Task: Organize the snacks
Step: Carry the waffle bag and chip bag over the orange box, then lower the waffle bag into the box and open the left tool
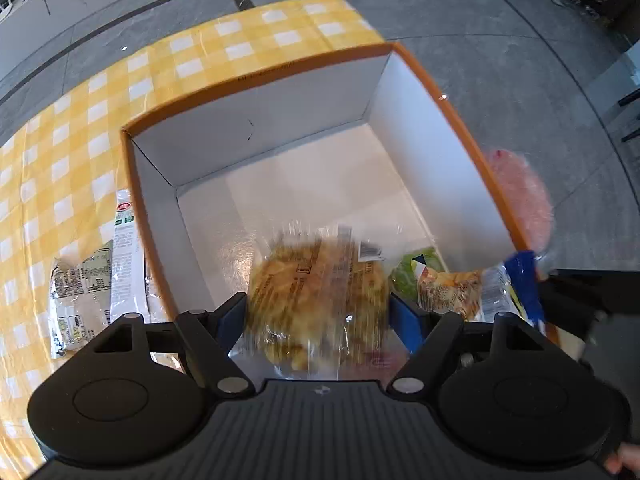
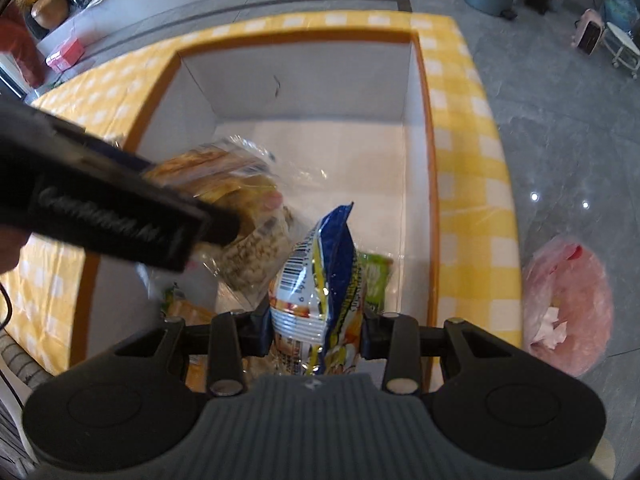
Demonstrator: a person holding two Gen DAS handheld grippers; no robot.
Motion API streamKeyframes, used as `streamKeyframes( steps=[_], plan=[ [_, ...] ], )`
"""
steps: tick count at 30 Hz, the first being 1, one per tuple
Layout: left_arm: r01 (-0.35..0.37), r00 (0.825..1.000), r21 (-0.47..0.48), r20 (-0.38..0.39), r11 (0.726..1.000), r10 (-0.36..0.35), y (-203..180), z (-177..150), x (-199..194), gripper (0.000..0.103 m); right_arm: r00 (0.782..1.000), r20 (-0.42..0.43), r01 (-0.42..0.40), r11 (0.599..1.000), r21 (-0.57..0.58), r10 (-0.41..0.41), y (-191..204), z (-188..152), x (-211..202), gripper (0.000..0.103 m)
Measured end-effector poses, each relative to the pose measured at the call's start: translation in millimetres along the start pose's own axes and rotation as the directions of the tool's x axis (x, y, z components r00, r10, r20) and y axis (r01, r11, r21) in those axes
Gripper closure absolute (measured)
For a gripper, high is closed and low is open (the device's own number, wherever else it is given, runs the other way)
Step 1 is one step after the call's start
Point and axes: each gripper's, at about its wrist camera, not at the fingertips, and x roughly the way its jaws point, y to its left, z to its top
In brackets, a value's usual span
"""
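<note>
A yellow-and-white checked tablecloth (image 2: 472, 168) covers the table, which stands on a grey tiled floor (image 1: 520, 80). On it sits an orange-edged cardboard box (image 1: 280, 128) with white inner walls, filling the middle of both views. In the right wrist view a pink plastic bag (image 2: 568, 304) lies on the floor at the lower right, and potted plants and a blue bin stand along the top edge. Two white wrapped packets (image 1: 92, 292) lie on the cloth at the lower left of the left wrist view; their print is too small to read.

The left gripper (image 1: 318, 312) holds a clear-wrapped waffle pastry (image 1: 316, 292) between its blue pads, low centre of frame, over the box floor. Its label is blurred.

The right gripper (image 2: 316, 328) is clamped narrowly on a blue-and-yellow snack bag (image 2: 320, 280), a barcode showing, the wording unreadable. A green packet (image 2: 374, 280) lies in the box just behind it.
</note>
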Motion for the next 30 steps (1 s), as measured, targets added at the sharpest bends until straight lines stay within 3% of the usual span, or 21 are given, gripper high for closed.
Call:
streamKeyframes(
  steps=[4, 8, 12, 21, 25, 30],
  plan=[
    [-0.026, 0.999, -0.025, -0.025, 0.999, 0.025, 3.7, 2.1, 19.7, 0.017, 1.0, 0.011, 0.006, 1.0, -0.026, -0.006, 3.9, 4.6, 0.3, 0.066],
    [-0.101, 0.995, 0.006, 0.022, 0.995, 0.101, 0.9, 2.1, 22.1, 0.019, 0.999, 0.023, 0.027, 0.999, -0.041, -0.026, 7.3, 1.8, 1.0, 0.066],
    [-0.129, 0.991, -0.023, 0.044, 0.991, 0.13, 4.3, 11.0, 27.3, 0.02, 0.999, 0.022, 0.041, 0.998, -0.054, -0.04, 9.0, 2.4, 3.0, 0.066],
    [-0.264, 0.962, 0.003, 0.073, 0.964, 0.264, -13.1, 12.7, 40.3, 0.019, 1.0, -0.03, -0.001, 0.999, -0.035, 0.0, 15.5, 9.8, 14.9, 0.066],
    [-0.277, 0.959, -0.019, 0.054, 0.961, 0.277, -16.0, 18.4, 44.7, 0.015, 0.999, -0.048, 0.018, 1.0, -0.025, -0.02, 14.7, 13.6, 24.0, 0.066],
    [-0.25, 0.968, -0.055, 0.019, 0.967, 0.251, -12.5, 23.5, 43.7, 0.011, 0.999, -0.044, 0.018, 1.0, -0.016, -0.019, 10.6, 13.1, 24.8, 0.066]
  ],
)
